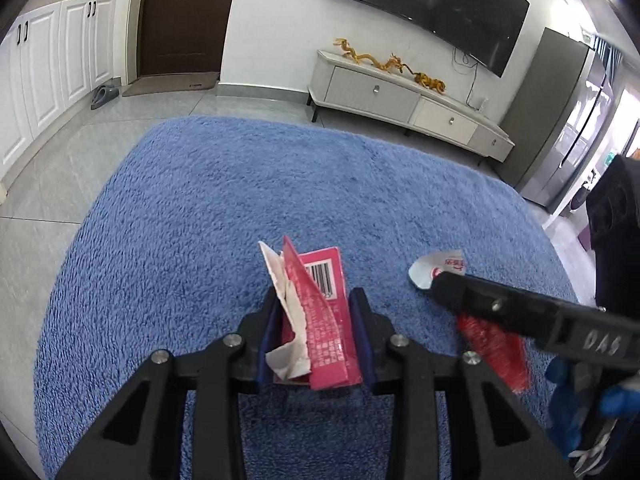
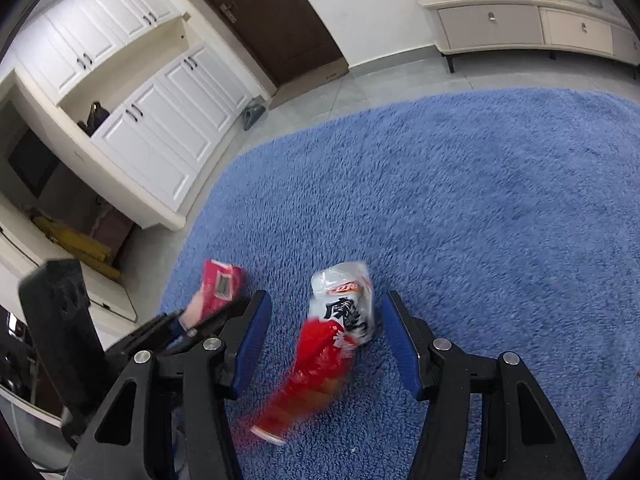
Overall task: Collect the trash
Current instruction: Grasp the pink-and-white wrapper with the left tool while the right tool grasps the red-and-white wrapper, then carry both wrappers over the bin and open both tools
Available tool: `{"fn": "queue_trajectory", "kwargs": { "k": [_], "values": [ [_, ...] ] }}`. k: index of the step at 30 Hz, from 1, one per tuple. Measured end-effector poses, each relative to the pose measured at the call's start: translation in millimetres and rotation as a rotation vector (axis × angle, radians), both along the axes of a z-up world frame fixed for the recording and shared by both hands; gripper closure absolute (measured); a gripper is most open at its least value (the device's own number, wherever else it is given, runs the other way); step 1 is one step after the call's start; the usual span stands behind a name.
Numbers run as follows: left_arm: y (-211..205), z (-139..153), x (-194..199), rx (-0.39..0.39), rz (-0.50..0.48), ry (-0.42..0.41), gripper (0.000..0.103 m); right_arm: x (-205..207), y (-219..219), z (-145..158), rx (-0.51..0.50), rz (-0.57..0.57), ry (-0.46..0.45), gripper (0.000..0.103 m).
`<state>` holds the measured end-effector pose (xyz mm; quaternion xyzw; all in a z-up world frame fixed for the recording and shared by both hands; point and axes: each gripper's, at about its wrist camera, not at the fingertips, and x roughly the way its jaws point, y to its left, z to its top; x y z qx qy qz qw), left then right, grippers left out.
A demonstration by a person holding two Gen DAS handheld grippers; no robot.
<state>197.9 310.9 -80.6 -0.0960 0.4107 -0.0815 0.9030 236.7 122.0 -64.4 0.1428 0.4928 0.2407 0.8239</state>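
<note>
While the left gripper (image 1: 316, 316) has a pink wrapper (image 1: 324, 320) between its blue pads, the right gripper (image 2: 326, 344) is poised over a second piece of litter, so the collecting looks to be at its pick-up stage for both hands. Torn, with a white inner flap peeling off one side and a barcode showing, the pink wrapper stands up between the left fingers and reaches forward past their tips; the pads sit close against its two edges, and I judge this a pinch, though firm contact on the barcode side is hard to confirm. Over on the other hand the fingers are spread wide, and a red-and-white snack packet (image 2: 336, 344) lies on the blue rug (image 2: 480, 200) in the gap between them, clear of both pads, its white printed end pointing forward of the tips and its red end trailing back toward the gripper body. That red end is blurred, so its exact lie is uncertain. My reading is that the next move is to settle the right fingers lower around the packet's middle and close them; crinkly film on deep pile may slide or fold flat, so the pads should bite near the rug without snagging its fibres. No bin or bag is in view.
</note>
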Motion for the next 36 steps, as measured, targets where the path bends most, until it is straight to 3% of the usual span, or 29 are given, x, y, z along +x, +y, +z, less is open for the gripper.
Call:
{"fn": "queue_trajectory", "kwargs": {
  "k": [6, 8, 17, 21, 24, 30, 36],
  "values": [
    [0, 0, -2, 0.001, 0.002, -0.002, 0.071, -7, 2, -4, -0.054, 0.003, -0.035, 0.068],
    [0, -1, -3, 0.008, 0.005, -0.002, 0.071, -11, -3, -5, -0.052, 0.007, -0.033, 0.071],
    [-4, 3, -6, 0.039, 0.057, -0.005, 0.071, -44, -15, -3, -0.095, 0.051, -0.058, 0.072],
    [-5, 6, -19, -0.023, 0.064, -0.010, 0.071, -61, -16, 1, -0.103, 0.071, -0.076, 0.079],
    [-14, 9, -31, -0.009, 0.058, -0.017, 0.071, -73, -22, 5, -0.087, 0.073, -0.085, 0.082],
    [-34, 29, -52, -0.009, 0.038, -0.052, 0.071, -90, -49, 23, -0.024, 0.031, -0.112, 0.085],
    [-71, 56, -66, -0.048, -0.037, -0.093, 0.071, -114, -103, 54, 0.034, -0.075, -0.176, 0.085]
  ]
}}
